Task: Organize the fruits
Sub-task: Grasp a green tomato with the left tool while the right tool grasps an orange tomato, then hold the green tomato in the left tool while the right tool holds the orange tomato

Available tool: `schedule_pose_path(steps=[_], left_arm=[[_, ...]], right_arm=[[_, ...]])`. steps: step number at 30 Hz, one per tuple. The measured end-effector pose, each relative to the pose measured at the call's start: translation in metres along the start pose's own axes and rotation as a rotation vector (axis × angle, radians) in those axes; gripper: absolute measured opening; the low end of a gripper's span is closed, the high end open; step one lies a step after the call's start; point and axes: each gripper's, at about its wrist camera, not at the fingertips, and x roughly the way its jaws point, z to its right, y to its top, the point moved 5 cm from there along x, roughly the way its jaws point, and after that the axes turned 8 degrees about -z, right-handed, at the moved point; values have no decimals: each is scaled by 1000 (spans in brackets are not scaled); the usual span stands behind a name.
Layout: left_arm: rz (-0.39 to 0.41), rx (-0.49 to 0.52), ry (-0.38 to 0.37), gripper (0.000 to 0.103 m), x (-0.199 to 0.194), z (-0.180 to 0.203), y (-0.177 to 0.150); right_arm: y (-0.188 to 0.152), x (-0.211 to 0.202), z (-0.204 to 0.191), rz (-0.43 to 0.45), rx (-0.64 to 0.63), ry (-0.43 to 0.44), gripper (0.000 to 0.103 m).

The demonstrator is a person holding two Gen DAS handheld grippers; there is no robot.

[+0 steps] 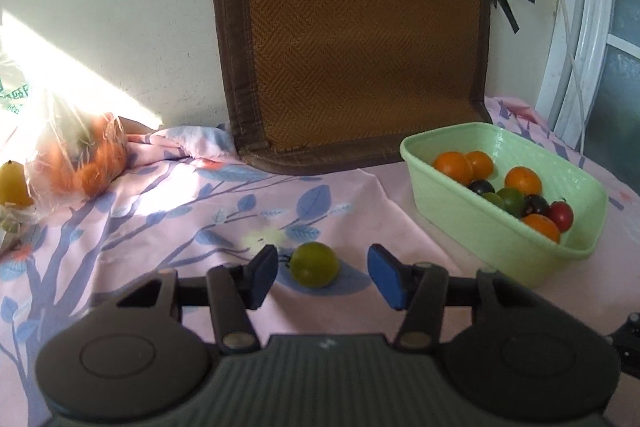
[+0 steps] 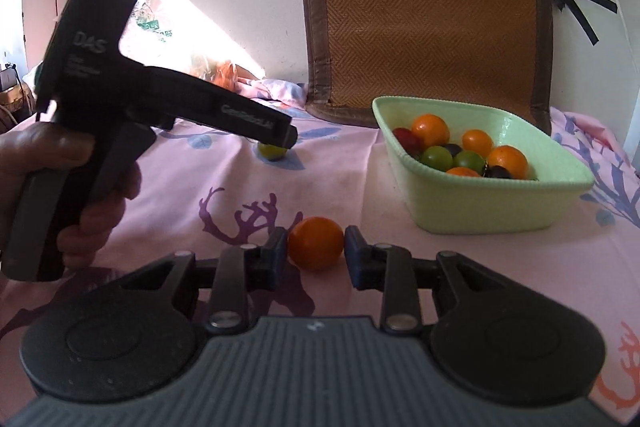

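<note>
A green fruit (image 1: 314,264) lies on the pink cloth between the fingers of my left gripper (image 1: 322,273), which is open with gaps on both sides. It also shows in the right wrist view (image 2: 272,151), partly behind the left gripper's tip. My right gripper (image 2: 316,251) is shut on an orange fruit (image 2: 316,242) that rests on the cloth. A light green basket (image 1: 486,227) at the right holds several orange, green, red and dark fruits; it also shows in the right wrist view (image 2: 472,205).
A brown woven cushion (image 1: 360,39) leans on the wall behind the basket. A plastic bag of oranges (image 1: 80,163) and a yellow fruit (image 1: 12,183) sit at far left. The left hand-held gripper body (image 2: 120,107) fills the left of the right wrist view.
</note>
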Motion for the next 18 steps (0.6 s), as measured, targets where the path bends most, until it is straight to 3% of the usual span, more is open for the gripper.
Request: schedule_pose_path(steps=[2, 3, 10, 18], left_arm=[[-29, -10, 1, 33, 7, -1, -3], [-29, -17, 0, 30, 8, -3, -2], [19, -24, -34, 29, -27, -4, -18], [24, 2, -73, 30, -103, 18, -84]], right_arm=[[0, 1, 2, -8, 16, 14, 35], [0, 2, 3, -12, 22, 18, 35], [0, 4, 4, -12, 44, 41, 33], [-22, -29, 10, 55, 107, 38, 33]])
